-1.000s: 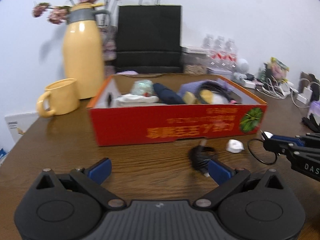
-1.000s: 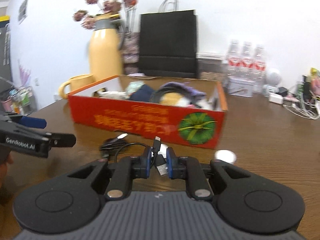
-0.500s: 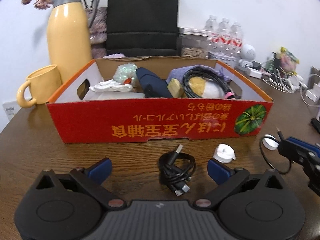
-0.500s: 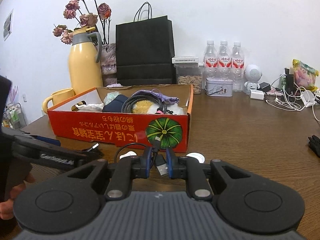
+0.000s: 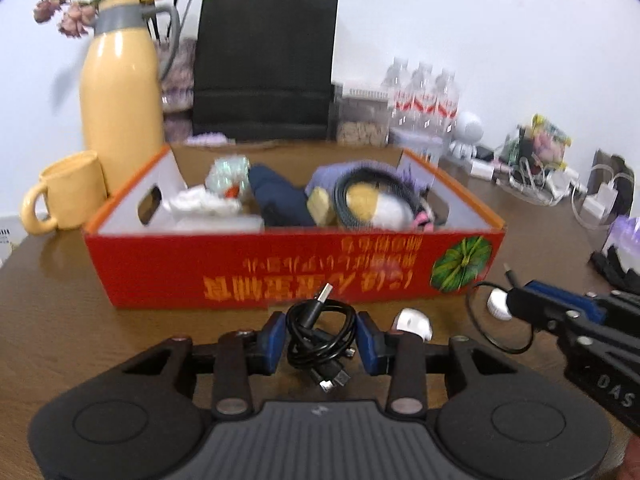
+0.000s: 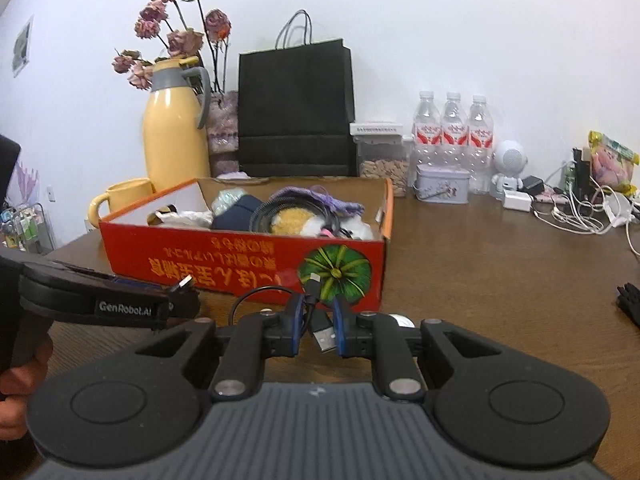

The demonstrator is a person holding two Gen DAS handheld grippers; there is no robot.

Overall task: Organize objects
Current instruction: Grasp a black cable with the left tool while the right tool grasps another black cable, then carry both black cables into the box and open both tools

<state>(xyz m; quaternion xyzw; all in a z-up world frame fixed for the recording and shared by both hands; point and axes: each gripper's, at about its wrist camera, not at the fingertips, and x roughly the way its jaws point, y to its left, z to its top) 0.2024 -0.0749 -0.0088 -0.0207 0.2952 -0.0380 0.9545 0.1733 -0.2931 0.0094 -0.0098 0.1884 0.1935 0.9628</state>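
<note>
A coiled black USB cable [image 5: 320, 332] sits between the blue pads of my left gripper [image 5: 322, 340], which is shut on it just in front of the red cardboard box [image 5: 280, 272]. My right gripper [image 6: 314, 326] is shut on a second thin black cable [image 6: 320, 320] with a USB plug; its loop hangs to the left. In the left wrist view the right gripper [image 5: 516, 304] comes in from the right. The box [image 6: 240, 264] holds clothes, a cable coil and small items. A white cap [image 5: 412, 320] lies on the table.
A yellow jug [image 6: 174, 136], yellow mug [image 5: 64, 196] and black paper bag [image 6: 296, 108] stand behind the box. Water bottles [image 6: 452, 128], a tin [image 6: 442, 186] and tangled chargers [image 6: 580, 212] crowd the back right. A black glove [image 6: 630, 304] lies at the right.
My left gripper has closed from wide open onto the coiled black cable. My right gripper keeps its grip on the thin cable and has shifted slightly.
</note>
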